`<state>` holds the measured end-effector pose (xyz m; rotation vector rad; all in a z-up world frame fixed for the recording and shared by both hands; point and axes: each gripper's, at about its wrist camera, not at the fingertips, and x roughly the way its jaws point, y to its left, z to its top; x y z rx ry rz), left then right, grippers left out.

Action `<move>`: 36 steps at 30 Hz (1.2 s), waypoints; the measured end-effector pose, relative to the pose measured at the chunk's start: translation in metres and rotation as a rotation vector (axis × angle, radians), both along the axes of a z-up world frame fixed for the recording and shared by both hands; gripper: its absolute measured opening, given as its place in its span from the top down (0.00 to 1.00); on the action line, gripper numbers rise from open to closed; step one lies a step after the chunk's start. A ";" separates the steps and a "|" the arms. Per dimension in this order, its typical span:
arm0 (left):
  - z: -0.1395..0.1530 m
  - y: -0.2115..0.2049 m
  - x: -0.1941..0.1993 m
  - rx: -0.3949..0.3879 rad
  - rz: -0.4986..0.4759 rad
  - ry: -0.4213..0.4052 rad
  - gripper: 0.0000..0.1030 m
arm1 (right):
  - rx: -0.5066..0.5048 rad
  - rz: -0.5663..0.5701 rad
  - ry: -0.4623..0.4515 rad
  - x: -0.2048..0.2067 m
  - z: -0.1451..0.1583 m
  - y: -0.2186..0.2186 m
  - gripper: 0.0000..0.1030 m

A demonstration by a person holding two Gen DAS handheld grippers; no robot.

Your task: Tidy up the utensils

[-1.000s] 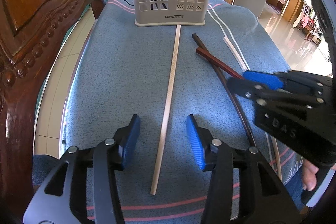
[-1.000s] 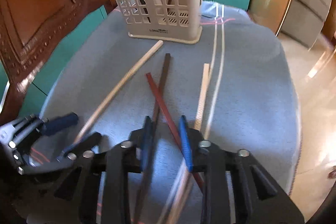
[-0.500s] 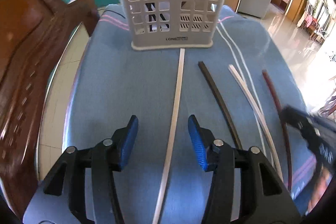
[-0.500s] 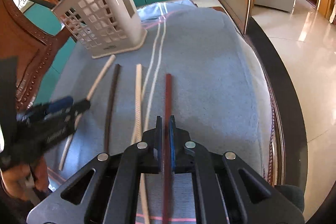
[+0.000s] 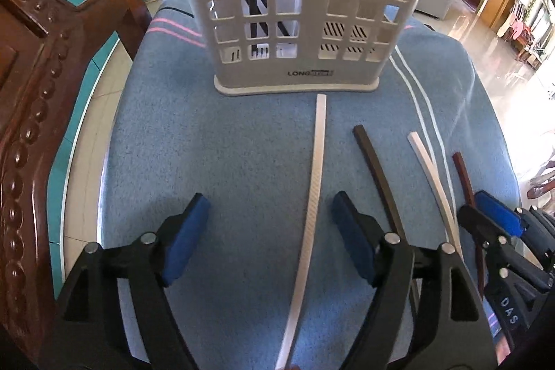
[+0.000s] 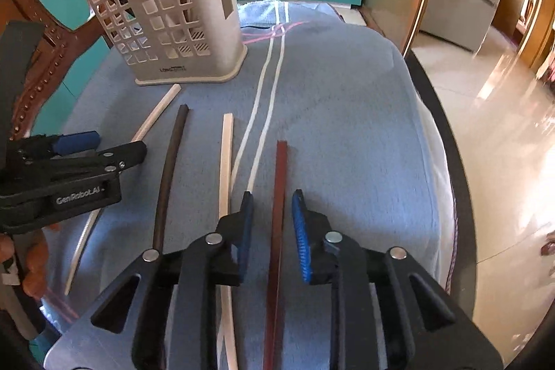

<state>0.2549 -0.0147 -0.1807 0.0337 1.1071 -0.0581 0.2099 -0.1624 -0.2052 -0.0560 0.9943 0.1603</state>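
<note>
1. Looking down the left wrist view: the left gripper (image 5: 269, 221) stands spread wide over a blue cloth (image 5: 215, 155), its jaws having just been opening. A white chopstick (image 5: 314, 196) lies flat on the cloth between the blue pads, closer to the right-hand pad, touched by neither.
2. That white chopstick's far tip ends just short of the base of a white lattice utensil holder (image 5: 301, 6), which stands upright at the far end of the cloth. Dark sticks show through its holes, leaning inside.
3. Same view, to the right of the white one: a dark brown chopstick (image 5: 376, 172), a second pale chopstick (image 5: 432, 175) and a red-brown chopstick (image 5: 463, 175), all flat on the cloth, side by side and apart.
4. The right gripper (image 5: 484, 214) enters at the right edge, astride the red-brown chopstick.
5. A carved wooden chair (image 5: 31, 113) stands along the left side.
6. Right wrist view: the right gripper (image 6: 272, 227) is parted a little, jaws just opened, the red-brown chopstick (image 6: 279, 193) lying between the pads with a gap on each side, so not pinched.
7. Left of it lie the pale chopstick (image 6: 226, 162), the dark brown chopstick (image 6: 170, 169) and the white chopstick (image 6: 156, 113); the holder (image 6: 166, 19) stands beyond, at upper left.
8. The left gripper (image 6: 118, 144) shows at the left edge, above the white chopstick.
</note>
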 end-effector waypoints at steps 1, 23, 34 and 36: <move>-0.001 0.000 0.000 -0.001 -0.002 -0.001 0.27 | -0.014 0.001 -0.004 0.001 0.000 0.002 0.77; 0.099 0.022 -0.084 -0.184 -0.073 -0.223 0.94 | 0.273 0.108 -0.233 -0.056 0.112 -0.033 0.94; 0.243 0.038 -0.123 -0.219 -0.016 -0.597 0.94 | 0.434 0.170 -0.543 -0.069 0.235 -0.037 0.94; 0.268 0.042 -0.117 -0.211 0.050 -0.676 0.94 | 0.434 0.141 -0.632 -0.058 0.260 -0.033 0.94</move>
